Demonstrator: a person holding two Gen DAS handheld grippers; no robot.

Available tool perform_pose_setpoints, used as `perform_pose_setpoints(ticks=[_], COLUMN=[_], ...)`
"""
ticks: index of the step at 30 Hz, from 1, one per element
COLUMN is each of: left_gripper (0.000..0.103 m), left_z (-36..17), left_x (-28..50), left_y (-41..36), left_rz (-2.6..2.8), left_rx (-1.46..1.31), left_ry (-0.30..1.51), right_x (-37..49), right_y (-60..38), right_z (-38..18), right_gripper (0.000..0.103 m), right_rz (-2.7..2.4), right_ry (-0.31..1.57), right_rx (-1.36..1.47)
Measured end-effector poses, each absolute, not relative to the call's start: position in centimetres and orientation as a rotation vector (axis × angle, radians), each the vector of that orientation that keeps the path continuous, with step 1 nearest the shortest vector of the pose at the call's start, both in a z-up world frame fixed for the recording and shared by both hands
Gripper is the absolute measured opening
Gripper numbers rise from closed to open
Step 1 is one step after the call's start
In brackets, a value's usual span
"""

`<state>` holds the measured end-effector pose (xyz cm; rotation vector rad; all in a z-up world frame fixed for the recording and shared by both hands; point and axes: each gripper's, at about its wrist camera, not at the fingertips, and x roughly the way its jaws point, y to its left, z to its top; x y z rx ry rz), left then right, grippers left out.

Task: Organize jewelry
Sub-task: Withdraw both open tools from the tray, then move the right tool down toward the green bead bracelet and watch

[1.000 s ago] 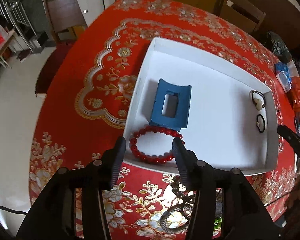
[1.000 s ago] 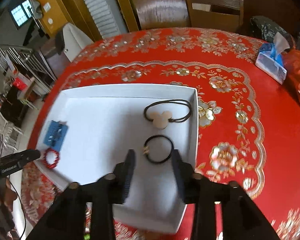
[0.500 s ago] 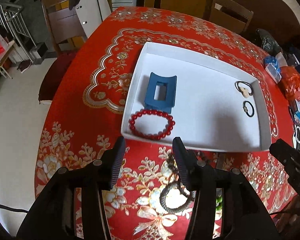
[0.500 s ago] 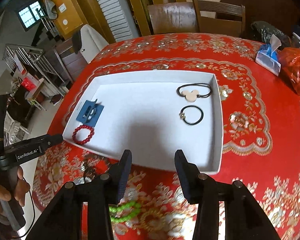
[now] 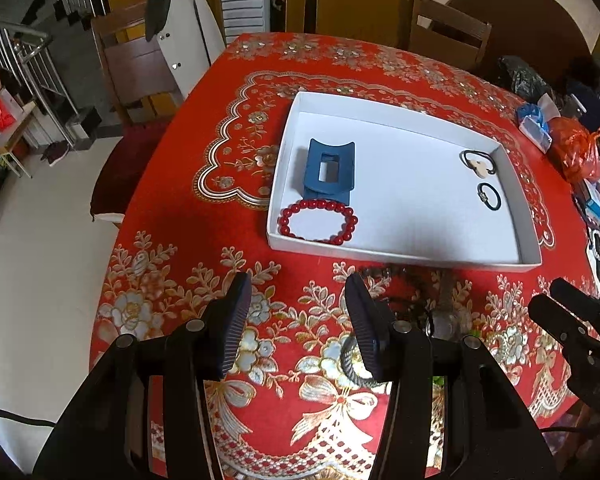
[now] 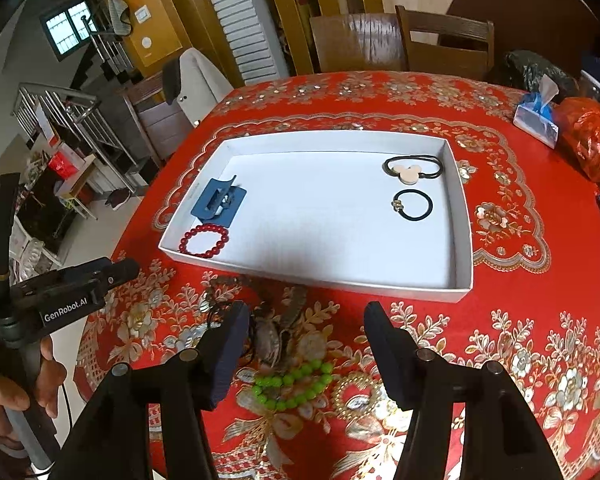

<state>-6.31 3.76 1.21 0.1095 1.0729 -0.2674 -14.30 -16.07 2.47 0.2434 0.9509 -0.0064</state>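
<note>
A white tray (image 6: pixel 462 236) (image 5: pixel 526 224) lies on the red tablecloth. It holds a blue hair claw (image 6: pixel 219 201) (image 5: pixel 331 171), a red bead bracelet (image 6: pixel 204 241) (image 5: pixel 318 227), a black hair tie with a beige mouse charm (image 6: pixel 412 168) (image 5: pixel 478 162) and a plain black hair tie (image 6: pixel 412 205) (image 5: pixel 489 197). In front of the tray lie a green bead bracelet (image 6: pixel 292 384), a dark bead string (image 6: pixel 224 282) and a dark ring (image 5: pixel 350 362). My left gripper (image 5: pixel 298 300) and right gripper (image 6: pixel 304 320) are both open and empty, above the loose pieces.
A tissue pack (image 6: pixel 536 118) and an orange bag (image 6: pixel 590 140) sit at the table's right side. Wooden chairs (image 6: pixel 444 46) stand behind the table. A chair with a white jacket (image 5: pixel 184 52) stands at the left.
Both grippers have pulled back from over the tray toward the table's front edge. The red bracelet and the plain black hair tie stay in the tray. The loose pieces have come into view.
</note>
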Motion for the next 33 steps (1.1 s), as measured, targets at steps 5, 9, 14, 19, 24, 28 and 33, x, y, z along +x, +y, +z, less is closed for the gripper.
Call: perform_pose_setpoints(ticks=[5,9,14,19,24,28,33], left_gripper=[0.048,0.048,0.048,0.048,0.048,0.048,0.048], left_z=[1.2,1.2,0.9,0.4,-0.4,-1.1,-1.5], left_x=[-7.2,-7.6,-8.1,-8.0,-7.8,-7.6,-7.4], left_y=[4.2,4.3,4.6,5.2,5.6,5.9,6.1], left_rz=[-0.271,-0.272,-0.275,-0.277,-0.271,-0.259,-0.247], left_rx=[0.112,0.113,0.104,0.071,0.046,0.032,0.023], left_ry=[1.067,1.068,1.076,1.106,1.142,1.17,1.189], right_x=[-14.9,-15.3,-15.8,-16.0,-15.8,-14.9,-13.3], right_y=[-15.2,-14.9,-14.7,-14.8,-14.6,-14.3,-14.2], right_z=[2.3,2.0,1.5,0.9,-0.4,-1.6,-3.0], right_gripper=[0.06,0.06,0.06,0.06,0.06,0.059,0.041], right_rz=[0.0,0.005,0.004,0.011,0.047,0.09,0.152], right_ry=[0.957,0.965,0.979,0.999,1.02,1.036,1.058], right_rx=[0.226,0.223,0.216,0.218,0.228,0.229,0.223])
